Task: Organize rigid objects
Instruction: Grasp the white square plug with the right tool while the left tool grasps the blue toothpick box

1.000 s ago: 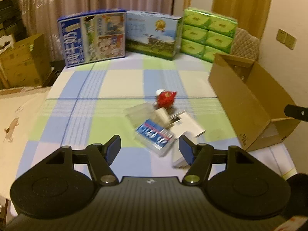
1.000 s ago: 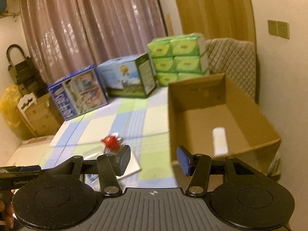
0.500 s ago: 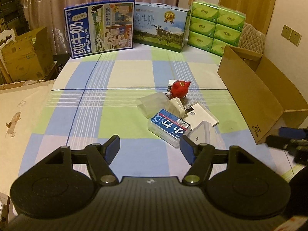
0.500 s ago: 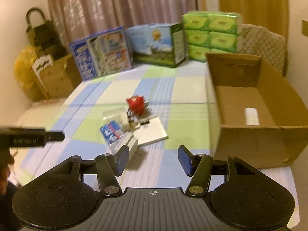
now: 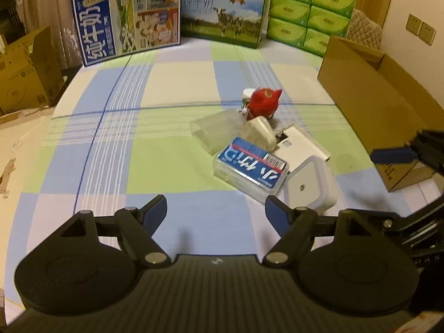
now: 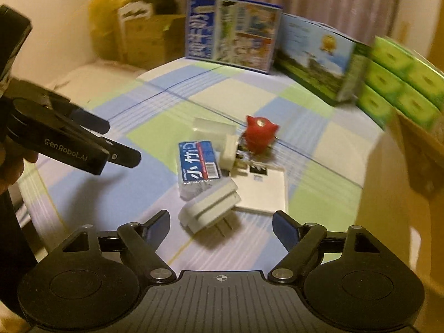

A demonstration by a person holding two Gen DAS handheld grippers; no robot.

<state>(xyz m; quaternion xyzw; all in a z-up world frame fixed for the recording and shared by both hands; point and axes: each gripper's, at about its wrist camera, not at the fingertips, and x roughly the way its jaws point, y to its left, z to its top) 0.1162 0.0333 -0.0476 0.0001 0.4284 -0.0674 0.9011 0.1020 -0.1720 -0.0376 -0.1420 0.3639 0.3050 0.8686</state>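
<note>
A small pile lies on the checked cloth: a red figurine, a clear box with a blue label, a frosted plastic case, a white plug adapter, a flat white box and a white square charger. My left gripper is open and empty, just short of the pile. My right gripper is open and empty, with the white charger just beyond its fingertips. An open cardboard box stands right of the pile.
Two milk cartons and stacked green tissue packs line the far edge. Brown boxes stand off the left side. The left gripper shows in the right wrist view, the right gripper's fingers in the left wrist view.
My right gripper has swung left from the cardboard box and down toward the pile, close to the white charger. My left gripper has moved slightly closer to the pile. Both stay open.
</note>
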